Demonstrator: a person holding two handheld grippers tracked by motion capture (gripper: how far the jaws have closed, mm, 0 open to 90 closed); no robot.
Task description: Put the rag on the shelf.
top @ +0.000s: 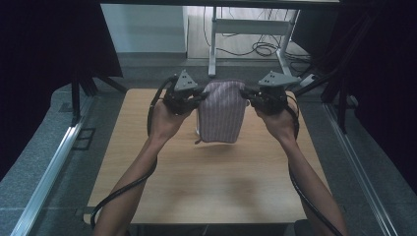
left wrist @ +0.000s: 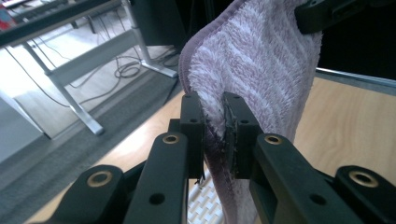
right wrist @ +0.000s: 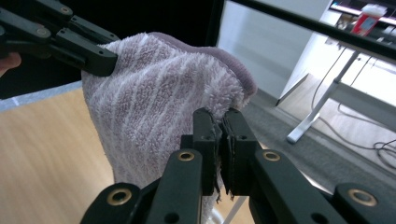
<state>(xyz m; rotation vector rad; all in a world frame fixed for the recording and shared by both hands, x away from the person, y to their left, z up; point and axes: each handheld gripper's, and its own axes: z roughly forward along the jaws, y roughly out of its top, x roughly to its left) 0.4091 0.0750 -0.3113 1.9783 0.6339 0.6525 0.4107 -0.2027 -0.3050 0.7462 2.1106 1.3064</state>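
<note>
A lilac striped towel (top: 223,113) hangs folded above the far middle of the wooden table (top: 206,187), held up by both top corners. My left gripper (top: 200,97) is shut on its left corner; in the left gripper view the jaws pinch the fluffy towel (left wrist: 254,70) at my left gripper (left wrist: 214,133). My right gripper (top: 247,96) is shut on the right corner; the right gripper view shows my right gripper (right wrist: 220,149) clamped on the towel (right wrist: 149,112) edge. The towel's lower edge hangs just above the table.
A white ribbed object (left wrist: 205,205) lies on the table under the towel, mostly hidden. Beyond the far edge stand a white desk frame (top: 246,29) and floor cables (top: 263,49). Dark curtains flank both sides, and metal rails (top: 54,167) run along the table.
</note>
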